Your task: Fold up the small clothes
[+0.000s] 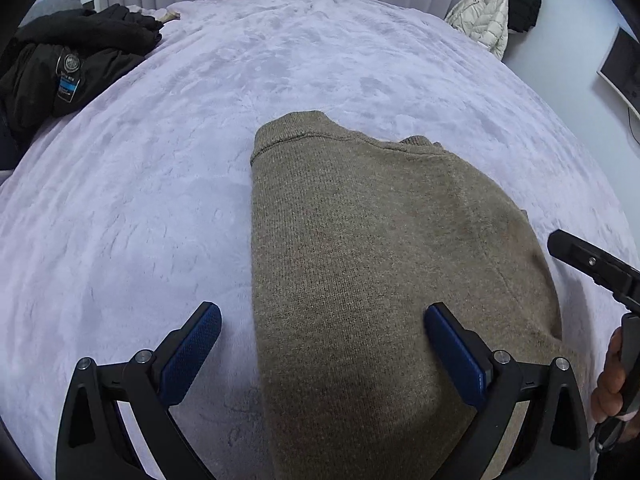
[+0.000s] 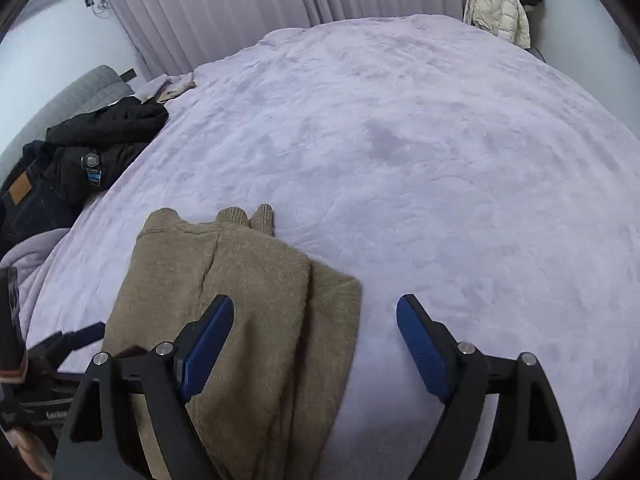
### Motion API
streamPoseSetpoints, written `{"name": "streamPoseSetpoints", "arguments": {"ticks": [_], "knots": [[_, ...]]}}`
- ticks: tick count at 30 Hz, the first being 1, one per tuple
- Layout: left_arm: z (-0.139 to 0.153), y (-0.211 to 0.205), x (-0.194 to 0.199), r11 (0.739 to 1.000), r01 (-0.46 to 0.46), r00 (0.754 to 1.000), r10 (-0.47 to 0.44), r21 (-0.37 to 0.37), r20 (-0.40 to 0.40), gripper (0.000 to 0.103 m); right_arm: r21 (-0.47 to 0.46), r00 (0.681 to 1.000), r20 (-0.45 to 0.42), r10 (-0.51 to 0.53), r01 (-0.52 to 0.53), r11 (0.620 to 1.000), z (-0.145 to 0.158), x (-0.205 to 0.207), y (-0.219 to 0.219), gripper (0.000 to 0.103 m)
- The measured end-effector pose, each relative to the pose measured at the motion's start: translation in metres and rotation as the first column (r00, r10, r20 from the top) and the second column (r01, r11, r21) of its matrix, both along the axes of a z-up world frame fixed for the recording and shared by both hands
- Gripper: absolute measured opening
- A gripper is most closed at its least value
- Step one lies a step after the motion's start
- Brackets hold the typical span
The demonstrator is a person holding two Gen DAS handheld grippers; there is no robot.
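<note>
A brown knit sweater (image 1: pixel 380 260) lies folded into a long strip on the lavender bed cover (image 1: pixel 140 200). Its collar end points away from me. My left gripper (image 1: pixel 324 316) is open just above the near part of the sweater; the left pad is over the cover and the right pad over the knit, holding nothing. In the right wrist view the sweater (image 2: pixel 240 300) shows its folded right edge and two cuffs at the far end. My right gripper (image 2: pixel 316 312) is open, straddling that edge, with nothing pressed between the pads.
A pile of black jackets (image 1: pixel 72 64) and jeans (image 2: pixel 24 196) sits at the bed's far left. A white puffer jacket (image 1: pixel 484 16) hangs at the far right near a monitor (image 1: pixel 624 68). Curtains (image 2: pixel 224 12) close off the back. A hand (image 1: pixel 612 380) holds the other gripper at the right edge.
</note>
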State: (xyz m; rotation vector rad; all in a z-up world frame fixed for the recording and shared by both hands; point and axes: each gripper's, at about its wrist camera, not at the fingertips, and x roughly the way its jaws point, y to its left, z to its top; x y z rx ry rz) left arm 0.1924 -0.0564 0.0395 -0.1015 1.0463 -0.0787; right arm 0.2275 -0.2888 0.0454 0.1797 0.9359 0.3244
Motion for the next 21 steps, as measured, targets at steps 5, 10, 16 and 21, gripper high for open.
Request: {"name": "streamPoseSetpoints", "arguments": {"ticks": [5, 10, 16, 21], "knots": [[0.008, 0.004, -0.009, 0.999, 0.043, 0.999, -0.043, 0.017, 0.019, 0.102, 0.113, 0.998, -0.062, 0.02, -0.013, 0.993, -0.007, -0.02, -0.031, 0.086], [-0.001, 0.016, -0.006, 0.991, 0.11, 0.994, -0.112, -0.077, -0.012, 0.102, 0.262, 0.989, -0.124, 0.078, -0.043, 0.964, -0.021, -0.027, -0.037, 0.087], [-0.039, 0.04, 0.016, 0.898, 0.108, 0.973, -0.183, -0.426, -0.138, 0.102, 0.338, 0.968, -0.212, 0.138, -0.06, 0.939, -0.055, -0.01, -0.015, 0.094], [-0.042, 0.029, 0.026, 0.893, 0.143, 0.971, -0.21, -0.427, -0.112, 0.102, 0.275, 0.973, -0.165, 0.164, -0.114, 0.955, -0.056, -0.008, 0.002, 0.098]]}}
